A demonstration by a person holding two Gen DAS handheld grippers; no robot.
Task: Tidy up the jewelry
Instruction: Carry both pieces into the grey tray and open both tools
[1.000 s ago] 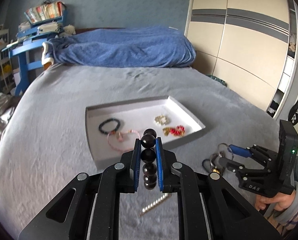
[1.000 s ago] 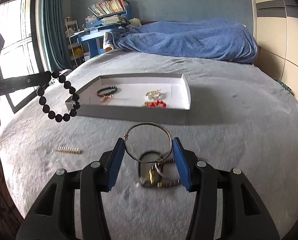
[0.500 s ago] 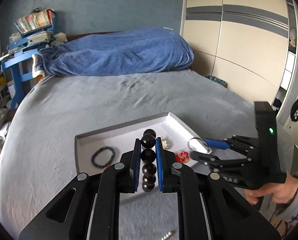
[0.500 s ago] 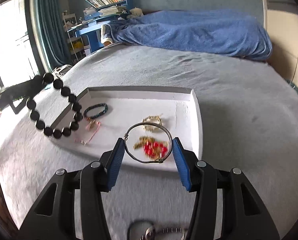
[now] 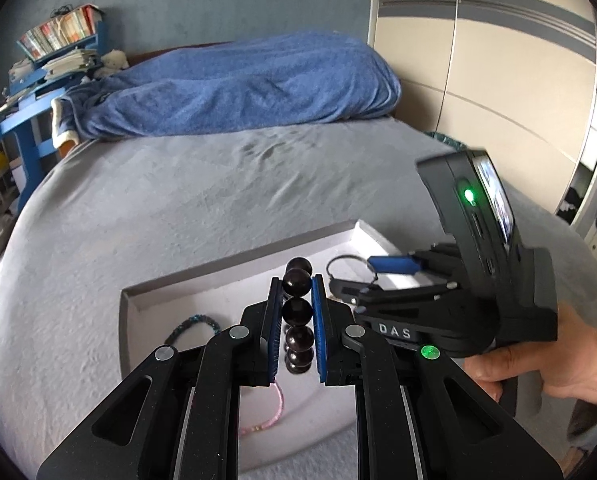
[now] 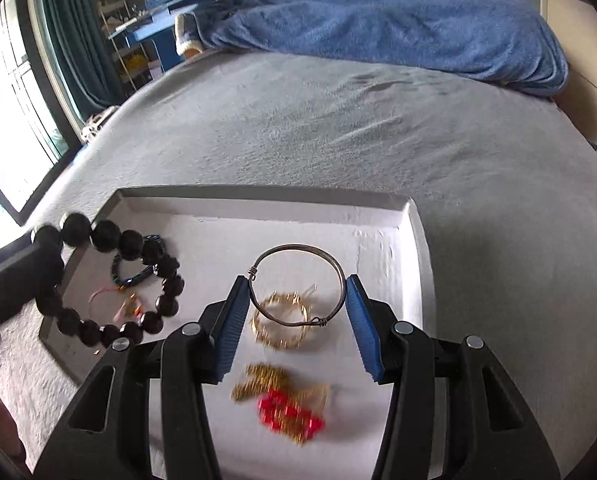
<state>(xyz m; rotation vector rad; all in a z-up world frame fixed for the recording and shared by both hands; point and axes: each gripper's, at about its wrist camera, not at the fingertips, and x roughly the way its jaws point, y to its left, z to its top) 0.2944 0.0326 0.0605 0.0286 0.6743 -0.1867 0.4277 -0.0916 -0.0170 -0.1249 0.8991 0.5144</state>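
Observation:
My left gripper (image 5: 296, 286) is shut on a dark bead bracelet (image 5: 297, 312) and holds it over the white tray (image 5: 226, 280); the bracelet hangs at the tray's left edge in the right wrist view (image 6: 110, 280). My right gripper (image 6: 298, 284) is shut on a thin metal bangle (image 6: 298, 284) above the tray (image 6: 378, 224); it also shows in the left wrist view (image 5: 352, 276). In the tray lie a gold bracelet (image 6: 282, 320), a red-and-gold piece (image 6: 286, 404), a blue-black bracelet (image 6: 132, 268) and a pink cord bracelet (image 6: 114, 300).
The tray rests on a grey bed (image 6: 338, 128). A blue blanket (image 5: 226, 84) lies at the head of the bed. A blue shelf with books (image 5: 38, 80) stands at the left, a wardrobe (image 5: 498, 60) at the right, a window (image 6: 2, 120) further left.
Both grippers have moved forward over the tray with their bracelets. The loose jewelry on the bedspread has dropped out of view behind them.

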